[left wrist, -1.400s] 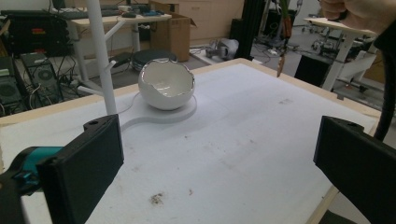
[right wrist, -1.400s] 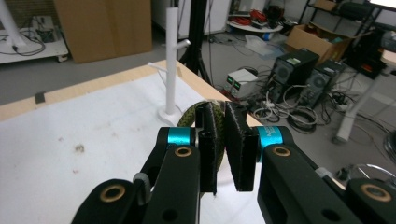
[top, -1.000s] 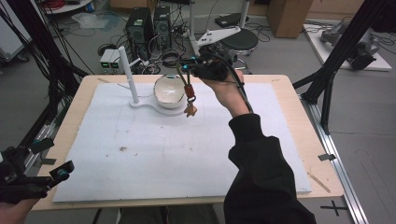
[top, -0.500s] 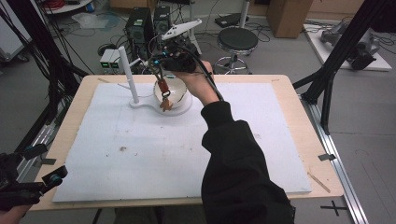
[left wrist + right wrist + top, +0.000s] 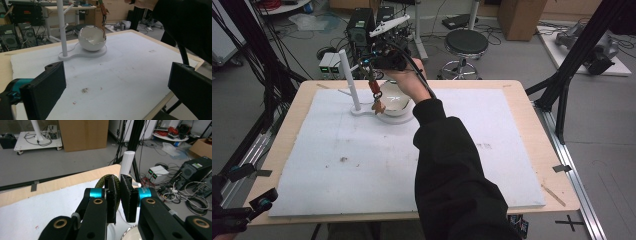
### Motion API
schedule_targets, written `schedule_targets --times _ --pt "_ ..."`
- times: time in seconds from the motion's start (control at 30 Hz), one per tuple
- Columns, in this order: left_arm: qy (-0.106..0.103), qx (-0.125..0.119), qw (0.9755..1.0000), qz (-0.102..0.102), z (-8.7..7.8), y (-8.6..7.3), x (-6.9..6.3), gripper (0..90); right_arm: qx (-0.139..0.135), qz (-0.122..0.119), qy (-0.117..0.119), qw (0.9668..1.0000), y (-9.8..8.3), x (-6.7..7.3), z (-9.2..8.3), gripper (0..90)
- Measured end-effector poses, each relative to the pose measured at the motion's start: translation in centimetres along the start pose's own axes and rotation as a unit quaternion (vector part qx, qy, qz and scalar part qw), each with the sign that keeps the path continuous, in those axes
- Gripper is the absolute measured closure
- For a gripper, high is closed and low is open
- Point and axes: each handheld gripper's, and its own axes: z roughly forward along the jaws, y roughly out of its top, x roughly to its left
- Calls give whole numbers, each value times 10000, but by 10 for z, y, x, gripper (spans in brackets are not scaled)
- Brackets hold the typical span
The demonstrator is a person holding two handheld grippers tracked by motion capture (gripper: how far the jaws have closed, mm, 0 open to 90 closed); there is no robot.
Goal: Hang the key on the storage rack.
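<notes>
My right gripper (image 5: 369, 69) hangs over the back of the table, shut on the olive-green loop (image 5: 104, 183) of a keychain strap. The strap's red-brown tail (image 5: 375, 96) dangles between the white pole (image 5: 347, 77) and the white cracked-egg bowl (image 5: 396, 101). In the right gripper view the pole's top (image 5: 127, 160) stands just beyond my closed jaws (image 5: 119, 195). Seen from the left gripper view, the strap (image 5: 103, 15) hangs over the bowl's (image 5: 92, 40) right rim. My left gripper (image 5: 258, 202) rests off the table's front-left corner, open with nothing between its jaws (image 5: 120, 85).
Pole and bowl share one flat white base (image 5: 362, 111) on a white mat (image 5: 362, 165) that covers the wooden table (image 5: 542, 150). The pole carries short side pegs (image 5: 343, 92). A dark sleeve (image 5: 447, 165) crosses the mat's middle. Stool, computers and cables stand behind the table.
My right hand has carried the strap leftward along the back of the table, from right of the bowl to beside the pole. The left gripper has stayed put.
</notes>
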Motion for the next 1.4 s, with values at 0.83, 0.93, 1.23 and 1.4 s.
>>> schedule_targets --times 0.83,0.93,1.23,1.4 --pt "136 110 9998 -79 18 -3 16 19 -9 475 154 9988 -12 -53 66 836" --pt "120 125 9998 -67 19 -3 16 19 -11 538 164 9984 -13 -57 71 836" --pt "160 116 9998 -84 16 -4 18 19 135 605 156 9980 -20 -60 84 836" --pt "154 125 9998 -87 18 -4 18 19 133 712 177 9972 -23 -62 87 836"
